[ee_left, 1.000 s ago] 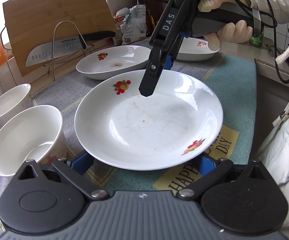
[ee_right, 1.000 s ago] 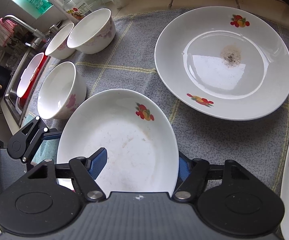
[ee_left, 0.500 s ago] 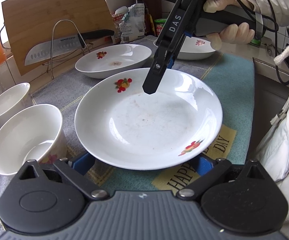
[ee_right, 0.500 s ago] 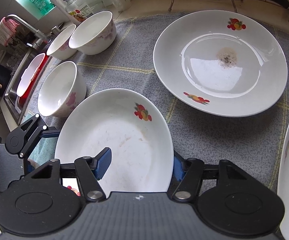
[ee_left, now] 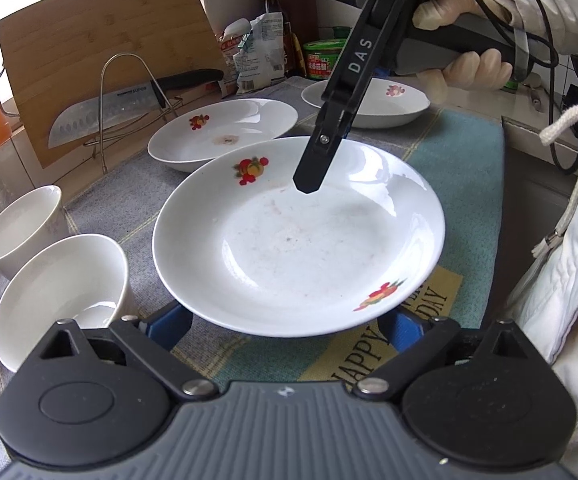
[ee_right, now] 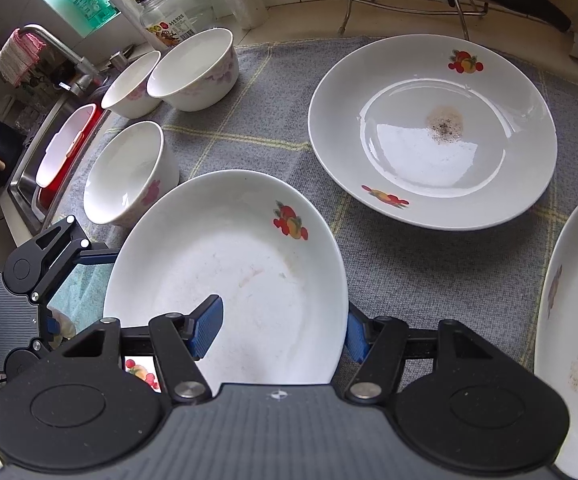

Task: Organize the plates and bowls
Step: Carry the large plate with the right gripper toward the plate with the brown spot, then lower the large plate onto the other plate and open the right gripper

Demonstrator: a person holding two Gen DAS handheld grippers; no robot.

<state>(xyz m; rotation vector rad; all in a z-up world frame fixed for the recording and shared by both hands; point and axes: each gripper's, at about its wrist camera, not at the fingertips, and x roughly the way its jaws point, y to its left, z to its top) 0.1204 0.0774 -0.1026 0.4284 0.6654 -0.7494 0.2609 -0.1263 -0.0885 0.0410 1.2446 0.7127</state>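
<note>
White porcelain, with a small fruit print: the front plate (ee_left: 297,248) is the thing in hand, and it hangs a little above the grey and teal mat (ee_left: 469,168) on the table, not flat on it

Both pairs of jaws have just been closing. The right gripper (ee_left: 317,160), held by a gloved hand (ee_left: 461,68), comes down from above at the far rim of this plate. One finger is over the inner side of the rim and the other is outside it, so the rim is between the pads and, as I judge it, pinched. The left gripper (ee_left: 285,326) is at the near rim. Its jaws are widely spread, and its two blue pads go partly under the plate's edge, one at each side. I do not see them pressing on it

For the task this means, I think, that the plate is now carried by the right gripper alone and is ready to be moved

A second plate (ee_left: 225,132) with a brown spot lies just behind it, which looks a likely place to stack it. A third plate (ee_left: 369,104) is further behind. White bowls (ee_left: 61,292) stand near the plate's left side
</note>
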